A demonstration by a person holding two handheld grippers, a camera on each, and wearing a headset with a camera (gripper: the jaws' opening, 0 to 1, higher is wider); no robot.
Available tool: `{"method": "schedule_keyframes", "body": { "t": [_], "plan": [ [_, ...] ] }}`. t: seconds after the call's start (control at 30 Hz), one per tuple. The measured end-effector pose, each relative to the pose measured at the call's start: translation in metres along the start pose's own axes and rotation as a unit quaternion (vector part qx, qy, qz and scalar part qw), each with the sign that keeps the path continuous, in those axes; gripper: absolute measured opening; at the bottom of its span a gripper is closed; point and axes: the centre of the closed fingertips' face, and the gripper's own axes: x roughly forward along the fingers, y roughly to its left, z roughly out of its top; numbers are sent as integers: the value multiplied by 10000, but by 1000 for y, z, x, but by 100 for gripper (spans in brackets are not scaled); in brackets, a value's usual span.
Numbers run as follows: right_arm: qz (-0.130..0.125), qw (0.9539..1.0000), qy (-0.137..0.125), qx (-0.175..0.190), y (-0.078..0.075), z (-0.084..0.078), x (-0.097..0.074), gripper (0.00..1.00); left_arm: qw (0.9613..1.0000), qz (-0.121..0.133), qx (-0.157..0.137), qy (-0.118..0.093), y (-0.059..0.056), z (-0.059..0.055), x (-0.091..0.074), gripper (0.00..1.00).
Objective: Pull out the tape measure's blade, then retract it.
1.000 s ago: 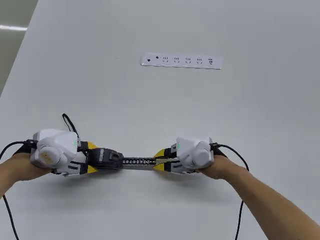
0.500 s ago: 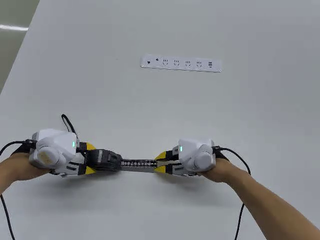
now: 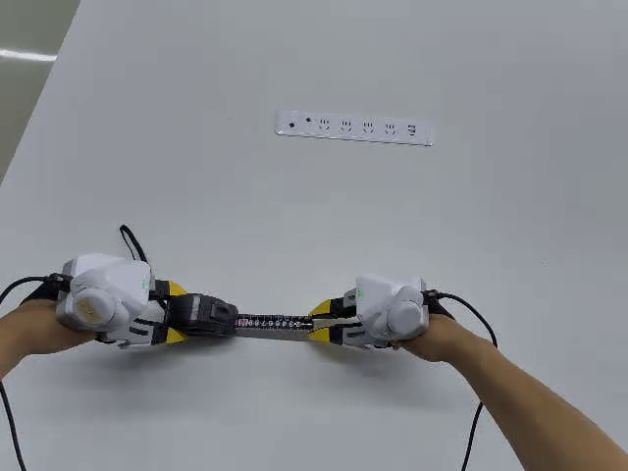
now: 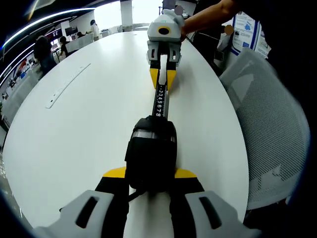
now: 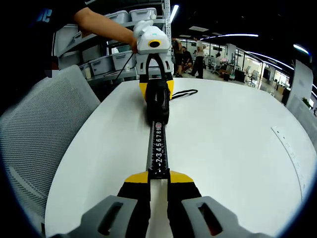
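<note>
White surface (image 3: pixel 491 245), long white plastic power strip (image 3: pixel 354 128) lying on it well beyond the right gripper (image 3: pixel 320 323), grey mesh chair (image 5: pixel 44 144) beside that gripper.

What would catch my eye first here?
Two white-and-yellow handheld grippers face each other on the near side of the white table. The left gripper clamps a black tape measure, and the right gripper pinches the tip of its numbered blade, stretched between them. Farther back lies a white power strip.

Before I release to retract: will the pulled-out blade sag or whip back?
Likely stiff at this length: the blade runs straight from the tape measure case to the right gripper. Released, it may snap back; left gripper clamps the case.
</note>
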Motion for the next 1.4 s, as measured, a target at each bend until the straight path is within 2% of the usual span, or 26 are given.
{"method": "schedule_keyframes", "body": {
  "t": [1.4],
  "plan": [
    [-9, 9999, 65, 78, 1, -15, -19, 9, 10000, -10, 19, 21, 0, 0, 1, 27]
  ]
}}
